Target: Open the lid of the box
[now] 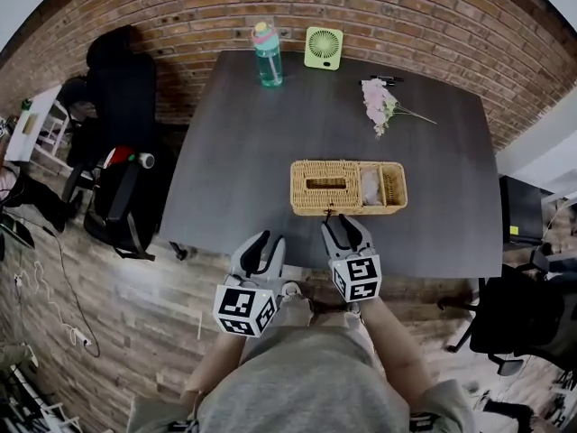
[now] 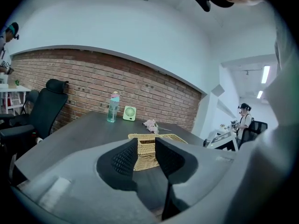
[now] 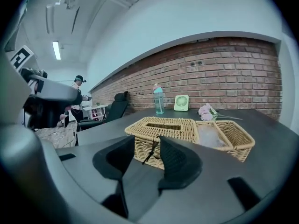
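**Head view, with both gripper views.** We see the wicker box (image 1: 348,188) resting on the dark table (image 1: 225,152), near its front edge and slightly right of centre. Its long axis runs left to right, parallel to that edge, with one long wall facing the person. The slotted lid (image 1: 325,184) lies flat and closed over the left part of the box, its slot aligned with the long axis. The right part is an open compartment.

The right gripper (image 1: 345,226) points at the near long wall, just short of it. We find its jaws apart, with a dark cord (image 3: 150,154) that hangs on that wall showing between them, unpinched.

The left gripper (image 1: 268,242) hangs at the table's front edge, well left of the box, its jaws apart and empty.

A bottle (image 1: 267,54), a fan (image 1: 324,48) and flowers (image 1: 380,105) stand along the far side.
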Demonstrator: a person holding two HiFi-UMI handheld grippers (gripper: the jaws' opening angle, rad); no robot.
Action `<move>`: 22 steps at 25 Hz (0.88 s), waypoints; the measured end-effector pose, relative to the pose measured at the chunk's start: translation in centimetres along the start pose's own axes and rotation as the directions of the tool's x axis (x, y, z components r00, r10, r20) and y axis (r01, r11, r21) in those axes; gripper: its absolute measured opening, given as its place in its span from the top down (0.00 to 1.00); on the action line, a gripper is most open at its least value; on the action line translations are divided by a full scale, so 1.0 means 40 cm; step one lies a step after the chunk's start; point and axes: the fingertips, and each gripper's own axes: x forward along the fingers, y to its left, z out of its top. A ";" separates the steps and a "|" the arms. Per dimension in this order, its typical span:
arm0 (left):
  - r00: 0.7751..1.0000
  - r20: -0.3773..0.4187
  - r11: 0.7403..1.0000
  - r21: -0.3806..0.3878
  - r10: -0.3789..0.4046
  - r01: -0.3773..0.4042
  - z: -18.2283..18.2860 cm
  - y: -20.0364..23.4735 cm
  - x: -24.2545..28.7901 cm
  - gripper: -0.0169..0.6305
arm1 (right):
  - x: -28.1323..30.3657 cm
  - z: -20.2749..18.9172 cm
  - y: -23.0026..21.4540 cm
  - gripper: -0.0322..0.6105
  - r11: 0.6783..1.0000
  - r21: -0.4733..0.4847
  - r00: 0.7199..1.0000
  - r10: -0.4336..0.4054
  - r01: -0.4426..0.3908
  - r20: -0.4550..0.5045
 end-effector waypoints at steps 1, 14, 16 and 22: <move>1.000 -0.005 1.000 0.001 -0.004 0.004 -0.004 0.004 0.001 0.80 | 0.008 -0.006 -0.001 0.68 1.000 0.000 1.000 -0.005 0.005 -0.005; 0.999 -0.045 1.000 0.010 -0.013 0.013 -0.029 0.052 0.007 0.80 | 0.082 -0.082 -0.021 0.86 0.996 -0.009 0.993 -0.088 0.087 -0.073; 0.999 -0.045 1.000 0.009 -0.012 0.012 -0.030 0.056 0.006 0.80 | 0.082 -0.084 -0.025 0.90 0.995 -0.010 0.992 -0.102 0.102 -0.071; 0.999 -0.042 1.000 0.011 -0.018 0.018 -0.029 0.056 0.008 0.80 | 0.076 -0.079 -0.021 0.91 0.995 -0.007 0.992 -0.103 0.103 -0.066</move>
